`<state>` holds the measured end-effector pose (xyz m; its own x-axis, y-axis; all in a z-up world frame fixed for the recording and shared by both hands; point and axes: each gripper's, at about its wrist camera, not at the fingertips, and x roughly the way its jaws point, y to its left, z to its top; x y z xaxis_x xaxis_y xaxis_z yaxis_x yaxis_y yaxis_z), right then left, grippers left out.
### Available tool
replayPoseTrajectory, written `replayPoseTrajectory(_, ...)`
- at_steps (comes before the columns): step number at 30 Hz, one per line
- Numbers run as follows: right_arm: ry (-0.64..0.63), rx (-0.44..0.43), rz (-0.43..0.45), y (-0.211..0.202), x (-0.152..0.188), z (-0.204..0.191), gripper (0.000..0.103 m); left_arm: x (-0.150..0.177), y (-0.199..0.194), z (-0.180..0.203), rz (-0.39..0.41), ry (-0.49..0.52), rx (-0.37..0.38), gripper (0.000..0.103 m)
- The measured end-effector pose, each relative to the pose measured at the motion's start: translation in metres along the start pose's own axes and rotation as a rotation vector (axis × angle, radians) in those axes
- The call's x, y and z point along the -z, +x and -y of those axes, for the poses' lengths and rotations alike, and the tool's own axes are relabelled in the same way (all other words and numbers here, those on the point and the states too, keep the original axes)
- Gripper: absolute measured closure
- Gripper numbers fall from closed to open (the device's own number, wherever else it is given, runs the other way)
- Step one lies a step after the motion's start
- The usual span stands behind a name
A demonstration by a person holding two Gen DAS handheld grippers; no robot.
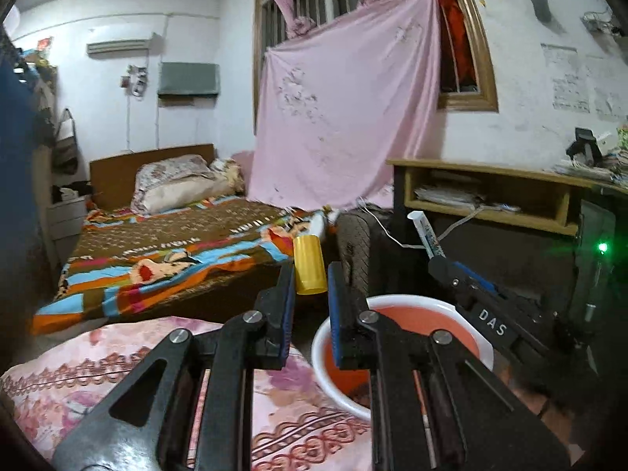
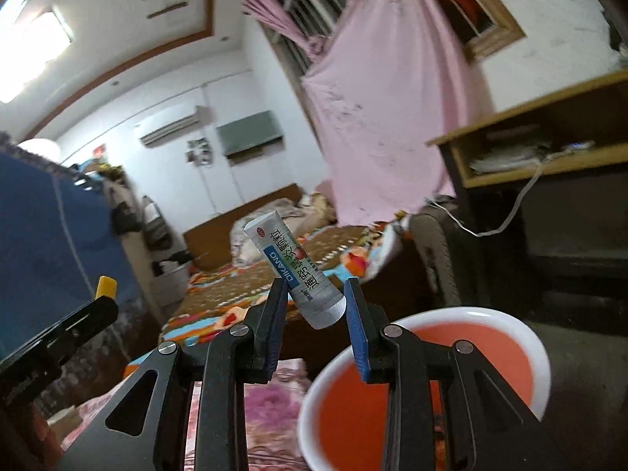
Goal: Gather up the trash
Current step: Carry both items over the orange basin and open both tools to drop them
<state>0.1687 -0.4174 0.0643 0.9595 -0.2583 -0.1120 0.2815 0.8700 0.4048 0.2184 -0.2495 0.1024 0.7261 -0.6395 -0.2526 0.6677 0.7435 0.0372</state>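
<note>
My left gripper (image 1: 310,280) is shut on a small yellow cylinder (image 1: 309,270), held upright above the floor next to the bed. My right gripper (image 2: 314,300) is shut on a white and blue tube with printed text (image 2: 296,271), tilted to the left, above and left of the basin. A basin with a white rim and orange inside (image 1: 477,335) stands below both grippers; it also shows in the right wrist view (image 2: 543,357). In the left wrist view the right gripper (image 1: 443,263) holds the tube (image 1: 426,235) over the basin. In the right wrist view the yellow cylinder (image 2: 106,286) shows at the left.
A pink floral quilt (image 1: 117,357) lies below the left gripper. A bed with a colourful blanket (image 1: 165,251) stands ahead. A wooden desk (image 1: 490,184) with papers is at the right, a white cable hanging from it. A pink sheet (image 1: 345,110) covers the window.
</note>
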Motion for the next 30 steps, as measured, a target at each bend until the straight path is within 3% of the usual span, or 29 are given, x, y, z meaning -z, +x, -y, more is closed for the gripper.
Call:
replayPoseTrajectory(5,0.034,0.068,-0.053,0.007,0.002,0.015,0.074,0.001,0.028,0.009,-0.100,-0.030,0.091,0.102)
replayPoseTrajectory(14,0.068,0.096,-0.103,0.013,0.004,0.023,0.074,0.009,0.056,0.014,-0.231,-0.094,0.143,0.101)
replayPoseTrajectory(25,0.070,0.093,-0.130,0.015,0.005,0.023,0.073,0.016,0.051,0.004,-0.242,-0.147,0.114,0.086)
replayPoseTrajectory(30,0.040,0.075,-0.129,0.018,0.004,0.018,0.065,0.017,0.042,-0.008,-0.220,-0.173,0.062,0.077)
